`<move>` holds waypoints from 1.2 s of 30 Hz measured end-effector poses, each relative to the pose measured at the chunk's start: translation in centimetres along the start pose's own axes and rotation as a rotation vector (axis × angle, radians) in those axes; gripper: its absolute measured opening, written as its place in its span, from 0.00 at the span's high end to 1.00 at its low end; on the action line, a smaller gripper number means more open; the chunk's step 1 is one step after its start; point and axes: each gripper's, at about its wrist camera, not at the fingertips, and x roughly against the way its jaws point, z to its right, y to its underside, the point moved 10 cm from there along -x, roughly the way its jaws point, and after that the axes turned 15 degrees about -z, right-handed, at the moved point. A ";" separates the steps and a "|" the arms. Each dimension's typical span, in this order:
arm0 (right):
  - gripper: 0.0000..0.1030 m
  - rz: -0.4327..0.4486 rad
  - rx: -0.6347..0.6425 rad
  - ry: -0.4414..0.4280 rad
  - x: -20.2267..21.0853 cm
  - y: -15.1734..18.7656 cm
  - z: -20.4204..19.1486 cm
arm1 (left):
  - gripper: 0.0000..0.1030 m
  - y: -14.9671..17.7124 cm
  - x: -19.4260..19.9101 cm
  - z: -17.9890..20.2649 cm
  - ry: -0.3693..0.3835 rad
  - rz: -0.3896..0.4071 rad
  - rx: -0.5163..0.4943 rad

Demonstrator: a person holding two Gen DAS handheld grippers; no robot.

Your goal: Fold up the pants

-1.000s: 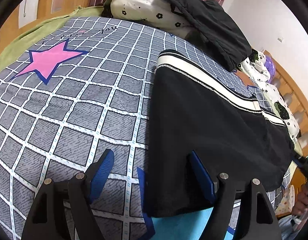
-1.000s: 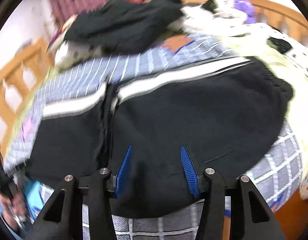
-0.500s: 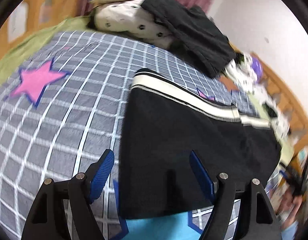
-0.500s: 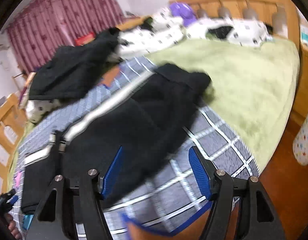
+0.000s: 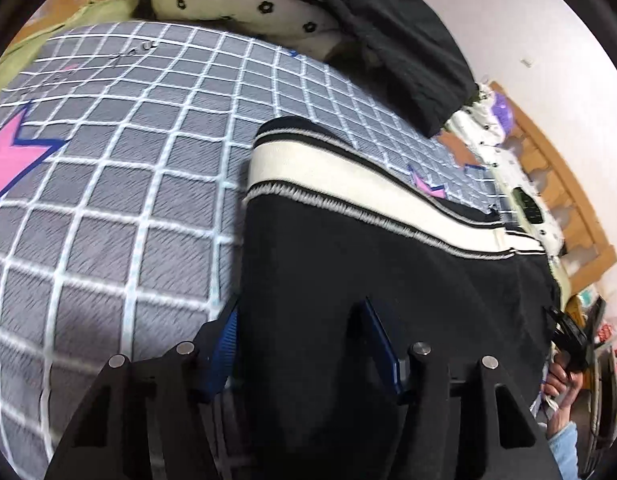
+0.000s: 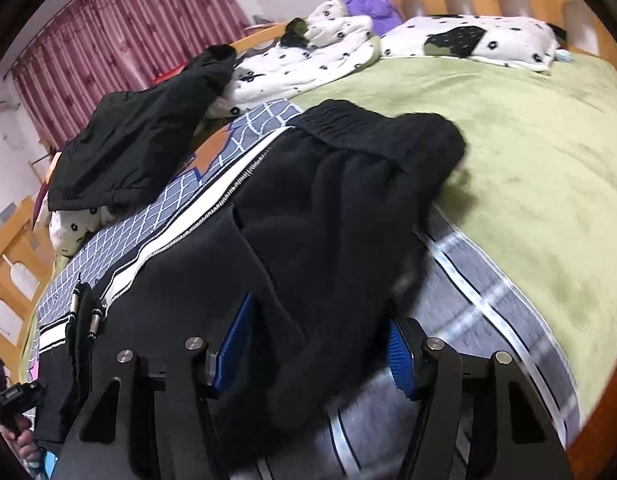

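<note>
Left tool [image 5: 300, 340] half open, straddling the near edge of the pants [image 5: 368, 272], cloth between the fingers, not clamped. Right tool [image 6: 316, 344] same: wide open around a bunched fold near the hip, nothing gripped. Pants spread ahead of both tools on the bed [image 5: 128, 168], white side stripe [image 5: 348, 184] on the far side, waistband [image 6: 348, 124] far ahead of right tool over the green blanket [image 6: 528, 152]. Looks like grasp stage before a fold. Next: close both on the near edge, lift together, carry over toward the stripe. Unrelated dark garment [image 6: 140, 140] beyond.
</note>
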 end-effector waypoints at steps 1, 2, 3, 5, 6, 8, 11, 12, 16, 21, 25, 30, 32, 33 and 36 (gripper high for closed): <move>0.41 -0.007 -0.002 -0.007 -0.3 -0.4 -0.2 | 0.46 -0.3 -0.1 0.1 0.018 -0.004 0.002; 0.41 -0.016 -0.008 -0.009 -0.6 -1.1 -0.3 | 0.46 -0.4 -0.3 0.3 0.027 -0.011 -0.001; 0.41 -0.023 -0.007 -0.007 -0.9 -1.6 -0.5 | 0.46 -0.6 -0.6 0.4 0.036 -0.029 -0.014; 0.41 -0.035 0.011 0.009 -1.5 -2.2 -1.2 | 0.47 -1.1 -0.8 0.5 0.043 -0.034 -0.024; 0.43 -0.034 0.020 0.027 -1.7 -2.5 -1.5 | 0.51 -1.3 -0.9 0.4 0.037 -0.031 -0.019; 0.67 -0.014 0.027 0.068 -1.5 -2.7 -1.8 | 0.76 -1.5 -0.7 0.2 -0.005 -0.009 0.009; 0.80 0.070 0.055 0.120 0.6 -3.3 -3.3 | 0.90 -1.5 0.6 1.0 -0.029 0.035 0.023; 0.81 0.106 0.064 0.122 1.6 -3.6 -4.1 | 0.90 -1.7 1.5 2.0 -0.058 0.062 0.005; 0.83 0.231 0.116 0.104 6.2 -4.1 -8.6 | 0.91 -2.9 4.1 4.5 -0.079 0.130 -0.017; 0.85 0.353 0.252 0.098 10.3 -4.3 -15.2 | 0.91 -5.3 7.7 6.4 0.060 0.146 0.034; 0.86 0.376 0.311 0.060 12.2 -5.6 -20.0 | 0.91 -6.9 11.4 7.2 0.099 0.191 0.021; 0.86 0.392 0.343 -0.086 14.9 -6.9 -25.9 | 0.91 -8.2 17.4 2.3 -0.015 0.269 0.063; 0.86 0.366 0.353 -0.132 14.1 -6.5 -27.4 | 0.90 -8.0 18.4 -1.0 -0.101 0.267 0.079; 0.85 0.339 0.364 -0.138 13.1 -6.0 -27.9 | 0.90 -7.8 18.4 -2.7 -0.146 0.260 0.089; 0.83 0.166 0.410 -0.101 6.5 -3.6 -27.8 | 0.90 -6.5 15.8 -8.1 -0.259 0.201 0.126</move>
